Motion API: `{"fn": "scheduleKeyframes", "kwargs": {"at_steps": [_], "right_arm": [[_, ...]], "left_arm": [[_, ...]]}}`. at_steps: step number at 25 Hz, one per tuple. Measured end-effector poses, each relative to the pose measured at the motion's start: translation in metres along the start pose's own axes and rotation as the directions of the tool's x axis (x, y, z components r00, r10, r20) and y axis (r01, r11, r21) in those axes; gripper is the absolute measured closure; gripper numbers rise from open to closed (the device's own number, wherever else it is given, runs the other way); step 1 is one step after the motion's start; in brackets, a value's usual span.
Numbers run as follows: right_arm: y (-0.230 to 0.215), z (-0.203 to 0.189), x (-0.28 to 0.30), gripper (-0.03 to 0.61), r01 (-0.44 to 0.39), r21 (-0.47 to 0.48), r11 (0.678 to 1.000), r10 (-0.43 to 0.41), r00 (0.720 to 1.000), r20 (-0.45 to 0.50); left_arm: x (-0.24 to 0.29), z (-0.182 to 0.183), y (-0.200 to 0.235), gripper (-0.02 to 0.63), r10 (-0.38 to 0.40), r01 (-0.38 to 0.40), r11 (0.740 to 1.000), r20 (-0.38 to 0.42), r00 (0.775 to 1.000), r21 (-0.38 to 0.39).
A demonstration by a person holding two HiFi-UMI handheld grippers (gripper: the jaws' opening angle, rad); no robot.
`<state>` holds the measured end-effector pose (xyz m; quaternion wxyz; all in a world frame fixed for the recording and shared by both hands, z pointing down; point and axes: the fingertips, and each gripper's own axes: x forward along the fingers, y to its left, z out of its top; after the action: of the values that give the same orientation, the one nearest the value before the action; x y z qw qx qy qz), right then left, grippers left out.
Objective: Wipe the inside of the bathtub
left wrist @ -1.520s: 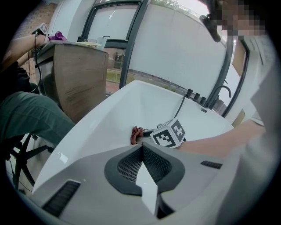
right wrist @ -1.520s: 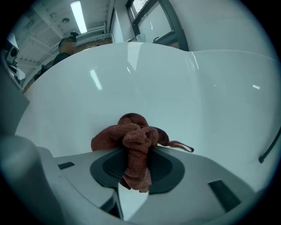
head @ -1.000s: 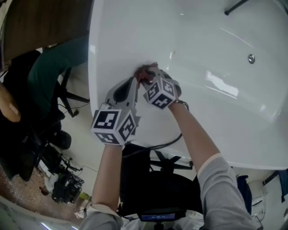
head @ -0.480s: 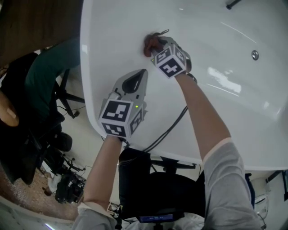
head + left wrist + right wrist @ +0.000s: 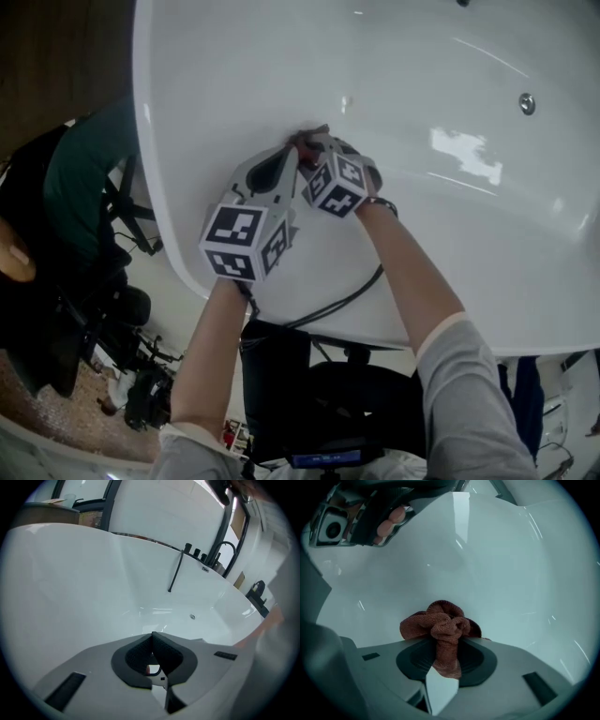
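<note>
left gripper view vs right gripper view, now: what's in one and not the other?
Only the left gripper view: the left tongs shut on nothing, plus black taps and a black rod at the far rim. Only the right gripper view: the right tongs clamped on a bunched reddish-brown cloth. Both: the glossy inside of the white bathtub.

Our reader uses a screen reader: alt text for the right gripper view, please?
The right claw is shut on a bunched reddish-brown cloth, the glossy white bathtub wall filling the view beyond.
</note>
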<state>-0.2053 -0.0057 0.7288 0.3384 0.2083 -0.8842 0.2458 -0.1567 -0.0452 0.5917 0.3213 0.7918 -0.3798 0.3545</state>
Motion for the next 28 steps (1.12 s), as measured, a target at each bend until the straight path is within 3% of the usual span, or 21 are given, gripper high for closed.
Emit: {"fn": "scheduleKeyframes", "kwargs": {"at_steps": [5,10,12,16,22,25,28], "right_arm": [[-0.021,-0.008,0.007,0.459,0.029,-0.013,0.999,-0.029,1.000,-0.002],[-0.105,-0.019,0.013,0.460,0.216,0.092,0.972,-0.211,0.976,-0.060],[-0.131,-0.024,0.016,0.460,0.254,0.129,0.959,-0.246,0.966,-0.077],[-0.127,-0.032,0.018,0.460,0.213,0.181,0.960,-0.205,0.977,-0.060],[-0.035,-0.067,0.031,0.457,0.004,0.090,0.996,0.006,0.993,-0.115],[-0.022,-0.078,0.036,0.459,0.000,0.077,0.997,0.010,0.992,-0.128],[-0.043,-0.075,0.037,0.459,0.048,0.048,0.998,-0.041,0.988,-0.146]], "left_arm": [[0.012,-0.006,-0.004,0.606,-0.014,0.014,1.000,-0.019,1.000,0.018],[0.021,-0.007,-0.006,0.606,-0.024,0.025,0.999,-0.027,0.999,0.034],[0.028,-0.005,-0.005,0.606,-0.025,0.026,0.999,-0.027,0.999,0.042],[0.039,-0.009,-0.004,0.606,-0.022,0.025,0.998,-0.040,0.999,0.054],[0.051,-0.016,-0.012,0.606,-0.045,0.048,0.998,-0.068,0.997,0.051],[0.056,-0.016,-0.018,0.606,-0.056,0.061,0.996,-0.076,0.996,0.063],[0.060,-0.015,-0.021,0.606,-0.068,0.073,0.995,-0.076,0.995,0.071]]}}
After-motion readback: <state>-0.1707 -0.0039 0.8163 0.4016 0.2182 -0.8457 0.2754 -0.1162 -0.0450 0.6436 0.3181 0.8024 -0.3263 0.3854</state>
